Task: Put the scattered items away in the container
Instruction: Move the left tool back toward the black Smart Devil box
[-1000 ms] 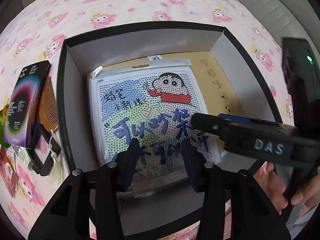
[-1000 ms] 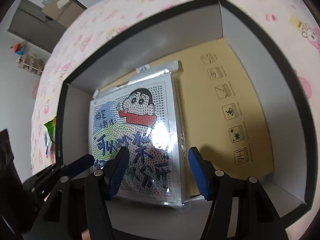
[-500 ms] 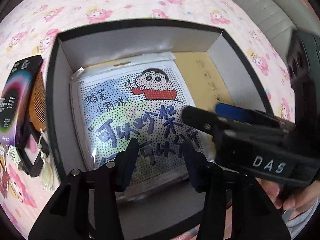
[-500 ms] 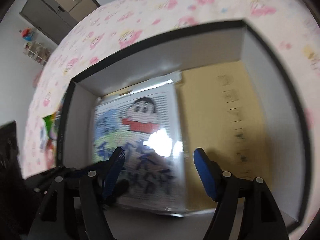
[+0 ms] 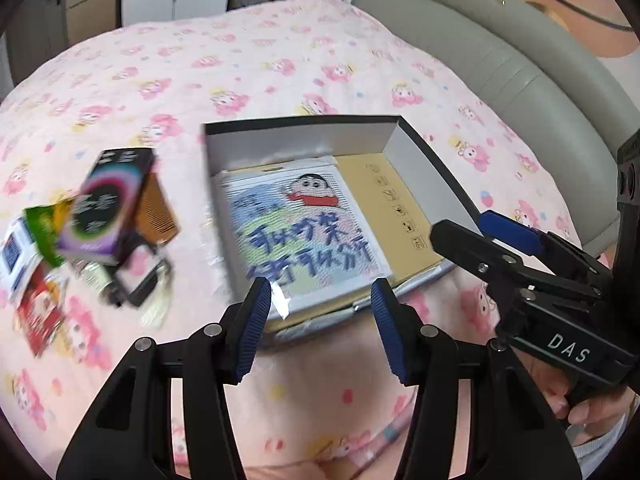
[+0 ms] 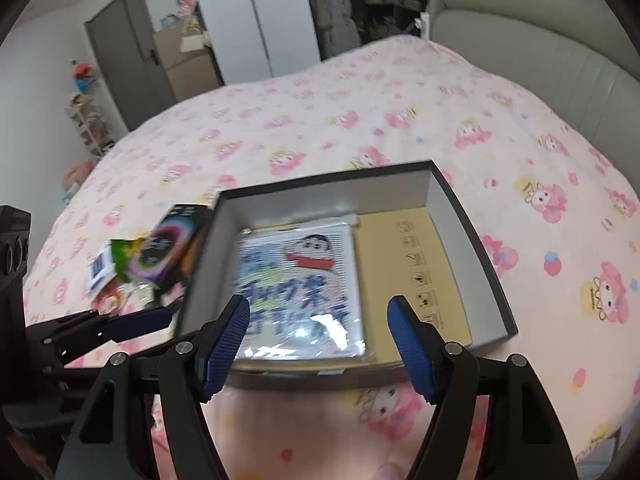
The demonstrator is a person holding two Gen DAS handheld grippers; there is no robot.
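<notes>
An open black box (image 5: 424, 160) (image 6: 472, 236) sits on the pink bed. A cartoon bead-art pack (image 5: 304, 232) (image 6: 296, 280) lies flat inside its left half. My left gripper (image 5: 320, 320) is open and empty, above the box's near edge. My right gripper (image 6: 320, 340) is open and empty, also over the near edge; it shows in the left wrist view (image 5: 472, 232) at the right. Left of the box lie a purple-black carton (image 5: 104, 212) (image 6: 164, 248), a brown comb (image 5: 154, 216), a green packet (image 5: 42, 228) and a red packet (image 5: 38, 312).
A pink cartoon bedspread (image 5: 280, 60) covers the bed. A grey padded headboard (image 5: 520, 64) runs along the right. Wardrobe doors (image 6: 256, 20) and a cardboard box (image 6: 184, 60) stand beyond the bed's far end. A white card (image 5: 14, 252) lies at the far left.
Both grippers have pulled up and back out of the box, and both have opened wider. The bead-art pack stays lying in the box.
</notes>
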